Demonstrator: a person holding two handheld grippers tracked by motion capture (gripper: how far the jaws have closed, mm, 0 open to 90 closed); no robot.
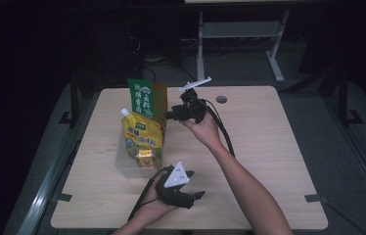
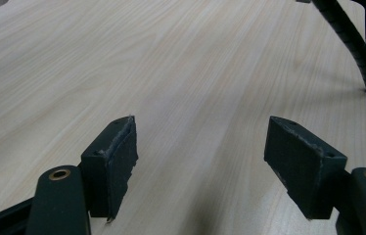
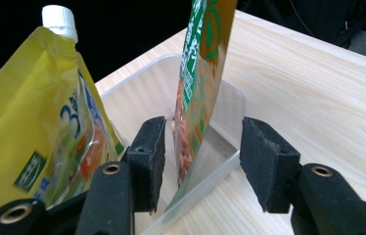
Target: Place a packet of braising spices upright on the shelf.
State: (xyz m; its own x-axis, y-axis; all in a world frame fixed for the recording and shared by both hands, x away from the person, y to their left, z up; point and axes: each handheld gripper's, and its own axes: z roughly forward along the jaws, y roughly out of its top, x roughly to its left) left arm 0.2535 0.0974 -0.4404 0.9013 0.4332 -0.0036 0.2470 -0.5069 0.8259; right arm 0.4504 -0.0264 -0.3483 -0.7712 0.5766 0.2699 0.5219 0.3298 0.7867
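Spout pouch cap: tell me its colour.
White; the cap tops the yellow pouch, clearest in the right gripper view.

**Crowded bin at the left, open wood elsewhere**

The clear plastic rectangular bin (image 1: 125, 164) holds two upright obstacles: a yellow spouted pouch with a white cap (image 1: 142, 137) towards the near end and a tall green-and-orange flat packet (image 1: 147, 100) at the far end. The right gripper (image 3: 203, 147) has its jaws parted either side of the packet's edge, with some room between each pad and the packet (the bin's wall rises just below). The left gripper (image 2: 200, 161), jaws wide apart, faces bare light wooden table (image 1: 264, 147); a black ribbed cable (image 2: 362, 63) crosses on that view's right.
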